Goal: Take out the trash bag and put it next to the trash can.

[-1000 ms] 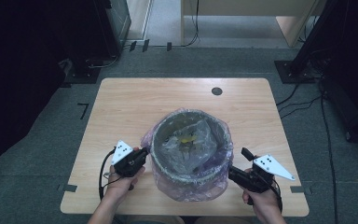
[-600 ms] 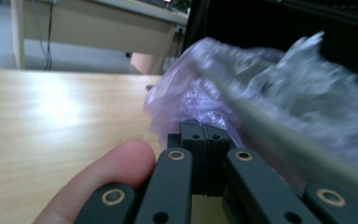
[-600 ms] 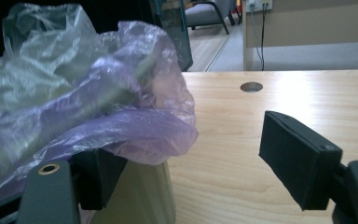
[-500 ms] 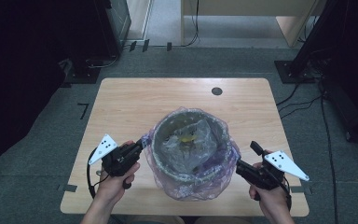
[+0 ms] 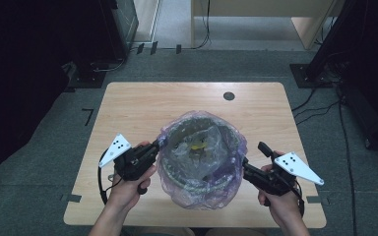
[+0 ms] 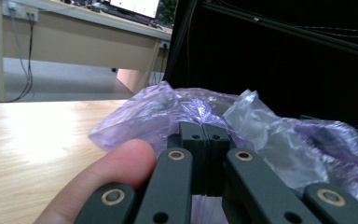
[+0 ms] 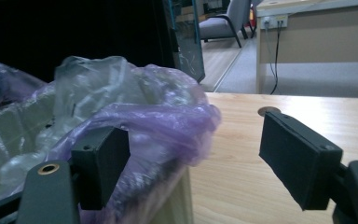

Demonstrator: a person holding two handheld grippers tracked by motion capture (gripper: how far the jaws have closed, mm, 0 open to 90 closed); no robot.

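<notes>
A bin (image 5: 197, 162) lined with a purple bag (image 5: 199, 194) is seen at the near-centre of the counter (image 5: 128, 105), w/ the bag's rim puffed up over the bin edge. The left gripper (image 5: 153, 146) sits at the bin's 9 o'clock; its fingers (image 6: 205, 140) are pressed together, pinching a fold of the bag's rim, as shown in the left gripper view. The right gripper (image 5: 246, 169) sits at approx. 4 o'clock, fingers (image 7: 298, 158) spread wide, one over the bag rim, the other outside above the counter, nothing pinched yet. The step in hand is judged to be freeing the liner from the bin. To do it well, the right fingers should be closed on a thick gather of film, not a single thin layer, which could tear or slip. Both sides should then be raised evenly & straight up, so the bin isn't dragged or tipped and the scraps (image 5: 199, 145) inside aren't spilled
</notes>
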